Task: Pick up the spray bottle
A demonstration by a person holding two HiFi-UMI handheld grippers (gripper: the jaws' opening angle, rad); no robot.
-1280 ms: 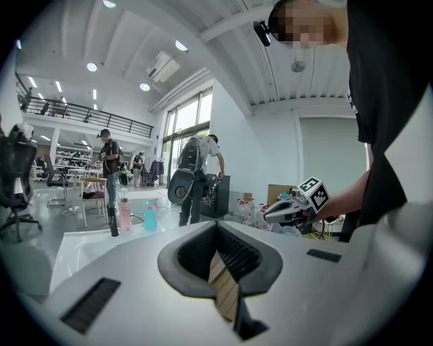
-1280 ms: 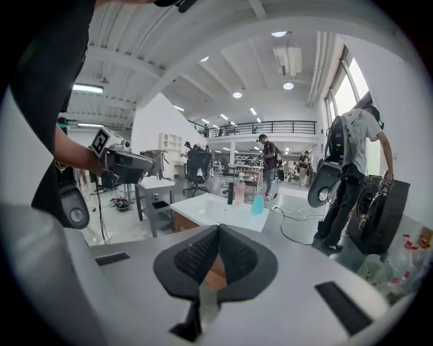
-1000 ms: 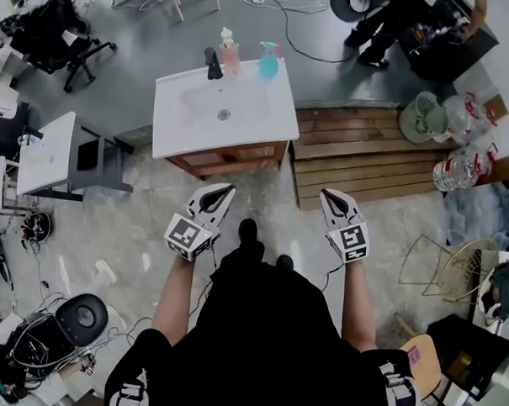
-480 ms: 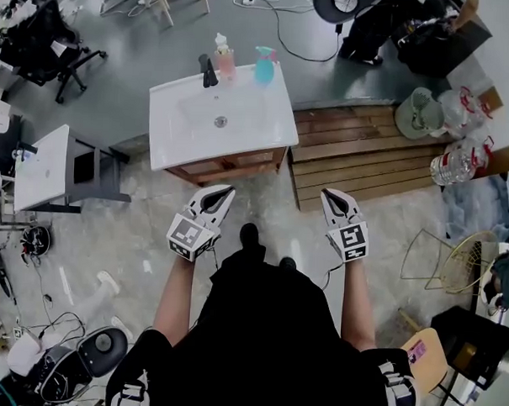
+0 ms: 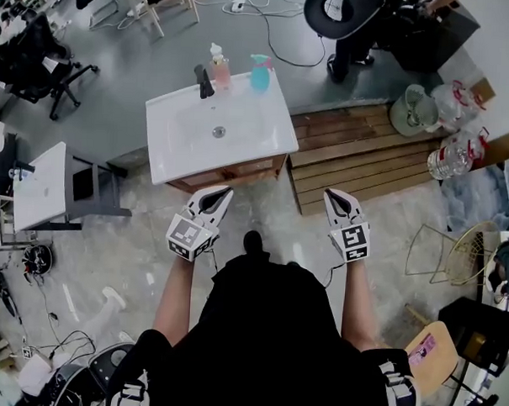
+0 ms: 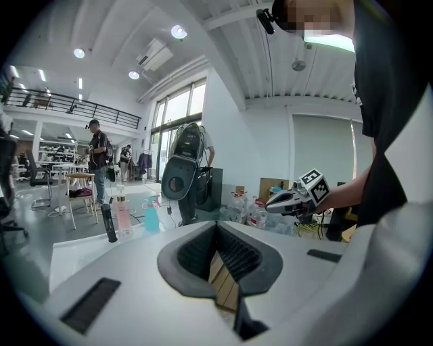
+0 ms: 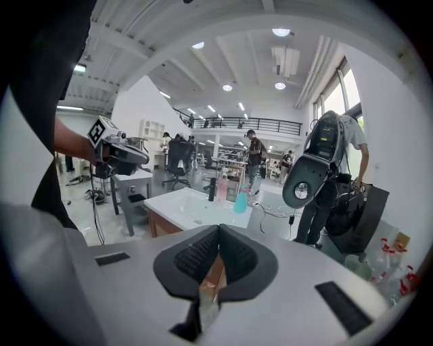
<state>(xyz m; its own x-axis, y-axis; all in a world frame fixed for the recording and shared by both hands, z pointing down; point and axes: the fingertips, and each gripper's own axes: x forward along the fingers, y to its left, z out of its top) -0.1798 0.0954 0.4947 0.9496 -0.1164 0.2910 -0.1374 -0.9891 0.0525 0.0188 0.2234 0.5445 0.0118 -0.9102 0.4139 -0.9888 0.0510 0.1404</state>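
Observation:
The teal spray bottle (image 5: pixel 259 72) stands upright at the back right corner of the white sink top (image 5: pixel 240 143), next to a pink pump bottle (image 5: pixel 216 65) and a black faucet (image 5: pixel 202 80). It also shows small and far off as the spray bottle (image 6: pixel 150 215) in the left gripper view and the spray bottle (image 7: pixel 241 200) in the right gripper view. My left gripper (image 5: pixel 220 190) and right gripper (image 5: pixel 333 195) hover in front of the cabinet, well short of the bottle. Both are shut and hold nothing: left gripper (image 6: pixel 216 226), right gripper (image 7: pixel 218 228).
A wooden slatted platform (image 5: pixel 358 152) lies right of the sink cabinet. A grey side table (image 5: pixel 66 181) stands to the left, an office chair (image 5: pixel 30 49) beyond it. A person with a large round device (image 5: pixel 343 8) stands behind the sink. Water bottles (image 5: pixel 454 160) sit at the far right.
The sink cabinet has drawn a little nearer and lower in the head view. Both grippers keep their places in front of the body, still shut.

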